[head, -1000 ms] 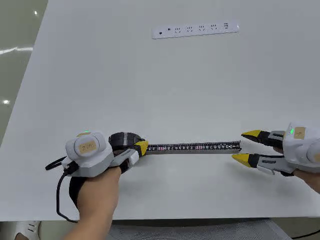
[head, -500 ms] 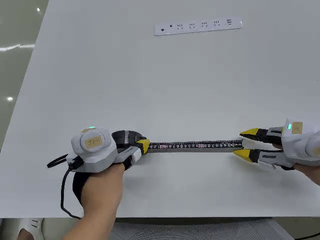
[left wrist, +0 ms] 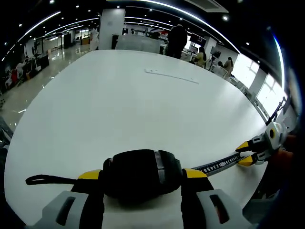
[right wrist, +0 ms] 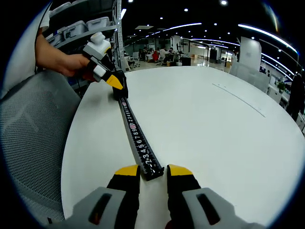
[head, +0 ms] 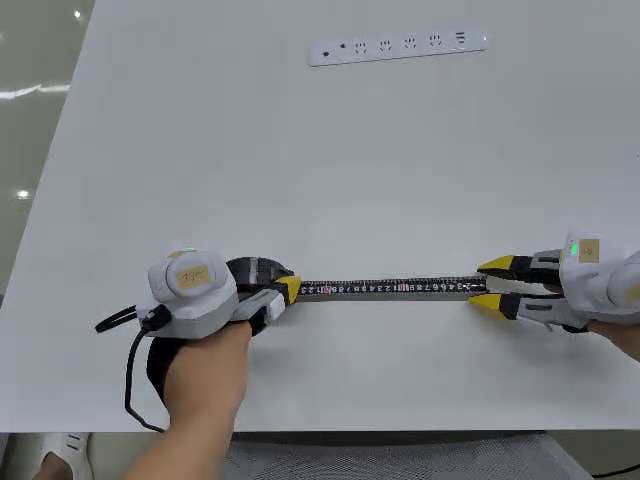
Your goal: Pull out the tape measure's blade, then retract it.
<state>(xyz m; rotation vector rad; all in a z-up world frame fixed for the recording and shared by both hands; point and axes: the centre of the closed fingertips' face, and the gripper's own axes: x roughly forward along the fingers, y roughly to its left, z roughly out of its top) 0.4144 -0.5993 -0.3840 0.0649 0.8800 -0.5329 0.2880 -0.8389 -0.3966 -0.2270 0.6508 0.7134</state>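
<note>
Both tongs take one end each. My left tongs [head: 277, 298] are clenched on the tape measure's case [left wrist: 142, 172], pinning it to the desk [head: 300, 160] so that, I judge, it cannot slide. The blade [head: 390, 289] lies drawn out flat toward my right tongs [right wrist: 153, 172], whose jaws flank its tip, nearly closed; whether they truly pinch it I cannot tell. The case is the only housing here, with a good length of blade outside it.
</note>
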